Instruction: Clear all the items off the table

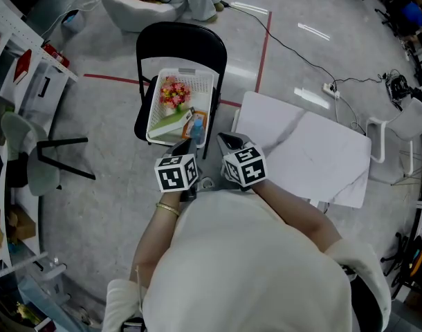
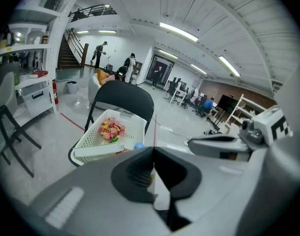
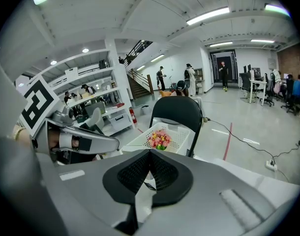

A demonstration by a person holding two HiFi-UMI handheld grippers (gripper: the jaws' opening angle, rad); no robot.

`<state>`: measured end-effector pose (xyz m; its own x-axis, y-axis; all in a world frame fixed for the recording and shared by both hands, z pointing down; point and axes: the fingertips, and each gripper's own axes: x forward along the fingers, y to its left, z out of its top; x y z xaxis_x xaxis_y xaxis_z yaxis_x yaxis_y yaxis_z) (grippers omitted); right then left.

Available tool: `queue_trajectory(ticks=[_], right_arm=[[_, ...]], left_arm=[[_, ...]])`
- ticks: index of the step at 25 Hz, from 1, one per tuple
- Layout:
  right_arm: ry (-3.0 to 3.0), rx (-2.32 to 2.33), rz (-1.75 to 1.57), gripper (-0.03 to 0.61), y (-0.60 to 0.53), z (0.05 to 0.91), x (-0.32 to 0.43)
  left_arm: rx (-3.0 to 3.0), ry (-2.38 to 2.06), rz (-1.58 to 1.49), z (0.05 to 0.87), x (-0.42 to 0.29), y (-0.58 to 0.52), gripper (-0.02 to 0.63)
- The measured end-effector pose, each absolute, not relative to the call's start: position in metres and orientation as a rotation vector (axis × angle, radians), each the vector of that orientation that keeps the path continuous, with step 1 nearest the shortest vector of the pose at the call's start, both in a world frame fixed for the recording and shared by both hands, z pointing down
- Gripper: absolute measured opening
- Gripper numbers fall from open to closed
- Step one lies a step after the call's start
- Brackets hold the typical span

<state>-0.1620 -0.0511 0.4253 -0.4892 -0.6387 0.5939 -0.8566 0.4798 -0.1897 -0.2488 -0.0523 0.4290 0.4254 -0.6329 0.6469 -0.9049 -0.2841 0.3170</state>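
A white basket (image 1: 200,83) rests on the seat of a black folding chair (image 1: 180,39). In it lie a bunch of pink flowers (image 1: 174,92), a pale box (image 1: 169,124), and a blue item (image 1: 197,127). My left gripper (image 1: 185,146) and right gripper (image 1: 228,142) hover side by side just in front of the basket, both shut with nothing in them. The white table (image 1: 315,154) to the right looks bare. In the left gripper view the basket (image 2: 123,119) and flowers (image 2: 110,130) lie beyond the shut left gripper (image 2: 154,154). The right gripper view shows the flowers (image 3: 159,139) past the shut right gripper (image 3: 150,156).
A grey chair (image 1: 31,158) and white shelves (image 1: 21,54) stand on the left. A cable and power strip (image 1: 330,88) run across the floor behind the table, with a white chair (image 1: 408,124) at the right. A person sits on a beanbag (image 1: 135,9) behind the black chair.
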Motion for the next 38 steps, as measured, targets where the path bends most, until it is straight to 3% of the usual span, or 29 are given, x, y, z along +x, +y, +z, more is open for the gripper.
queue_trajectory(ticks=[38], right_arm=[[-2.304,1.239,0.592,-0.003,-0.0510,0.4229,-0.1599]], left_arm=[[2.044,-1.293,0.541,0.4285,-0.2423,-0.0543,0.008]])
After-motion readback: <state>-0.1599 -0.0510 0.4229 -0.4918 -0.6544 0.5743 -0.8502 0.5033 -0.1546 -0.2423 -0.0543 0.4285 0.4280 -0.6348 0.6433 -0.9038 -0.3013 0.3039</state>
